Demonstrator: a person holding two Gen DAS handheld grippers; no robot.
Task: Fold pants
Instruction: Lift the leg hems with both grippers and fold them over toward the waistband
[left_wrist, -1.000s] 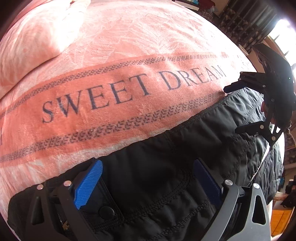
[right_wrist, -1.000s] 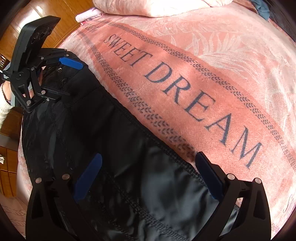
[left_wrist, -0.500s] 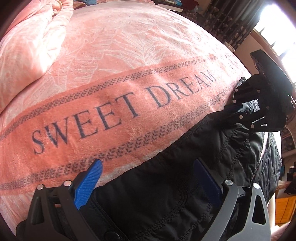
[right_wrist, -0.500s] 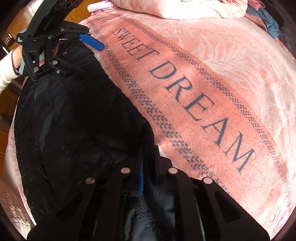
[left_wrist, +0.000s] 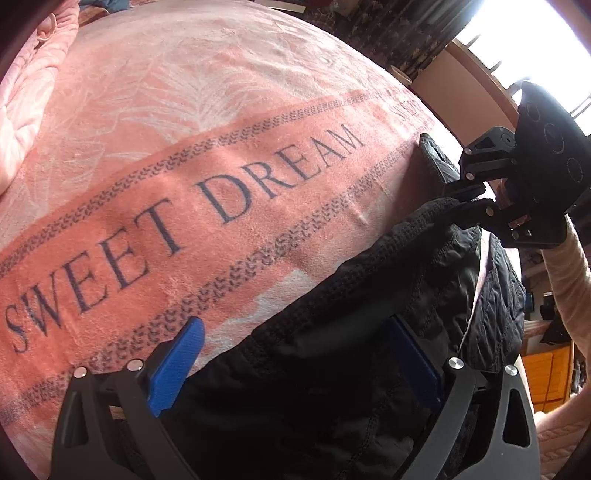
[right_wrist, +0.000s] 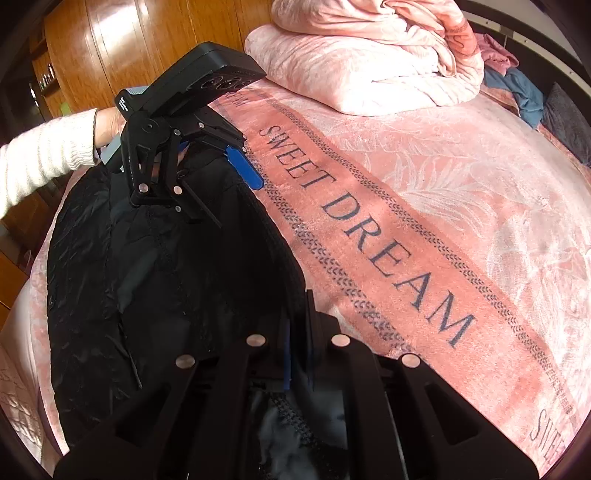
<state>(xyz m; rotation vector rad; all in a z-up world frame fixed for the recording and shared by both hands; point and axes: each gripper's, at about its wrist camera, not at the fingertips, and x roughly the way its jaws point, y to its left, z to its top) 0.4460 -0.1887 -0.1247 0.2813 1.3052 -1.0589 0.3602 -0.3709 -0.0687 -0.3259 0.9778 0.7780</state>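
So the bed's pink blanket (right_wrist: 461, 192) has loads of open room past the "SWEET DREAM" stripe. The black pants (right_wrist: 155, 280) lie along its near edge. Right tongs (right_wrist: 297, 354) are clamped together on the pants' edge; left tongs (left_wrist: 295, 365) are wide apart but closing, the fabric between the pads.

Black pants (left_wrist: 332, 369) lie on a pink blanket (left_wrist: 184, 110) with navy lettering, chevron bands and pale leaves.
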